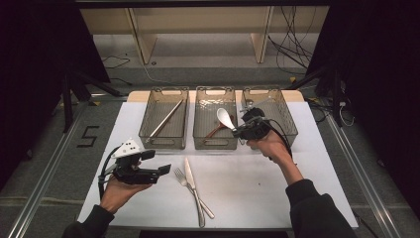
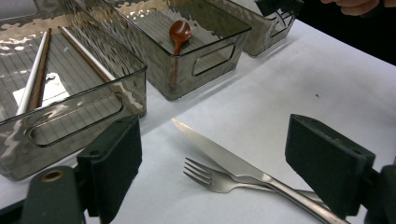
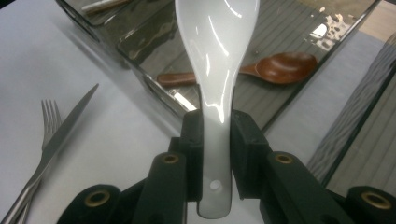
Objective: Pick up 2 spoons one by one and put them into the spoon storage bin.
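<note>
Right hand-held gripper (image 3: pixel 215 140) clamped on handle of glossy white ceramic spoon (image 3: pixel 215 56), held over near edge of middle smoky clear plastic bin (image 1: pixel 214 119), above brown wooden spoon (image 3: pixel 275 66). Left hand-held gripper (image 2: pixel 210 168) jaws wide apart, near-left on table (image 1: pixel 277 183), beside steel knife (image 2: pixel 219 156) and fork (image 2: pixel 210 178).

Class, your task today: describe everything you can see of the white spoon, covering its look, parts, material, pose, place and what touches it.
The white spoon is a glossy, short-handled soup spoon that looks ceramic, with a deep oval bowl and a small hole near the handle's end. The right gripper is shut on its handle, one black jaw pressing each side. It is held in the air over the near edge of the middle bin, bowl pointing away from the gripper. A brown spoon lies in the bin below, not touching it.
</note>
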A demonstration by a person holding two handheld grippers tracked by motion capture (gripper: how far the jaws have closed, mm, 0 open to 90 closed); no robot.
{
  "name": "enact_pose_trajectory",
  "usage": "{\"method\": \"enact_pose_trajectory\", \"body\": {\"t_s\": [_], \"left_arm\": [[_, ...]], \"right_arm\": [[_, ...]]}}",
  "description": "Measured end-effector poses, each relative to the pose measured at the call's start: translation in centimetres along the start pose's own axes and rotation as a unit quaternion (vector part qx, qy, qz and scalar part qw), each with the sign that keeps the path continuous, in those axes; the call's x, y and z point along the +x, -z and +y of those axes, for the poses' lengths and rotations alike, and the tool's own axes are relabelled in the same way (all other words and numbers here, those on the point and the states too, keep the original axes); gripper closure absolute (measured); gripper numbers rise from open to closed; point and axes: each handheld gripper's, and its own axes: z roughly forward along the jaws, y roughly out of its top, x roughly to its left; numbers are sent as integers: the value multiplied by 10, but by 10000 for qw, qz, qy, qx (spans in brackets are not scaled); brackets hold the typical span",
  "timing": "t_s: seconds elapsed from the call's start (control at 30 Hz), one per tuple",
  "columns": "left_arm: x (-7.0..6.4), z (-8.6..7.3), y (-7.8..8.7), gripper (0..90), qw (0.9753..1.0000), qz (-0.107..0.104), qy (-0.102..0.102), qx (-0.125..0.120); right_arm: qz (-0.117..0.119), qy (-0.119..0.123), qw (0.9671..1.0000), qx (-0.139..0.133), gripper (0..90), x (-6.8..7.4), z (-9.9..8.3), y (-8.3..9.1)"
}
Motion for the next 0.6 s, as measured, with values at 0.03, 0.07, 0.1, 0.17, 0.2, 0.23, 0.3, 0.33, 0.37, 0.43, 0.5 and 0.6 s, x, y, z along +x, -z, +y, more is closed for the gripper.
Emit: {"method": "enact_pose_trajectory", "body": {"t_s": [0.03,0.07,0.1,0.17,0.2,0.23,0.3,0.33,0.37,0.43,0.5,0.6], "left_arm": [[0,0,0,182,10000,-2,2,4],[0,0,0,182,10000,-1,0,8],[0,0,0,182,10000,0,-9,10],[0,0,0,182,10000,1,-7,2],[0,0,0,182,10000,1,-5,-4],[0,0,0,182,10000,0,-2,-7],[0,0,0,182,10000,1,-3,-2],[0,0,0,182,10000,1,-2,5],[0,0,0,182,10000,-1,-1,8],[0,0,0,181,10000,2,-7,18],[0,0,0,180,10000,-2,-10,21],[0,0,0,180,10000,-7,-2,21]], "right_arm": [[-19,5,10000,-4,771,0,3,-2],[-29,3,10000,11,771,0,6,-3],[-39,-25,10000,23,771,0,9,-5],[-72,-71,9999,22,771,-1,14,-8],[-82,-92,9999,29,771,-2,16,-10],[-99,-109,9999,38,771,-2,18,-12],[-110,-97,9999,79,770,-2,22,-15],[-126,-99,9998,88,770,-2,24,-16],[-139,-108,9998,98,771,-2,26,-18],[-141,-134,9997,121,771,-2,29,-22],[-163,-163,9996,156,770,-3,32,-26],[-189,-219,9994,194,770,-4,36,-33]]}}
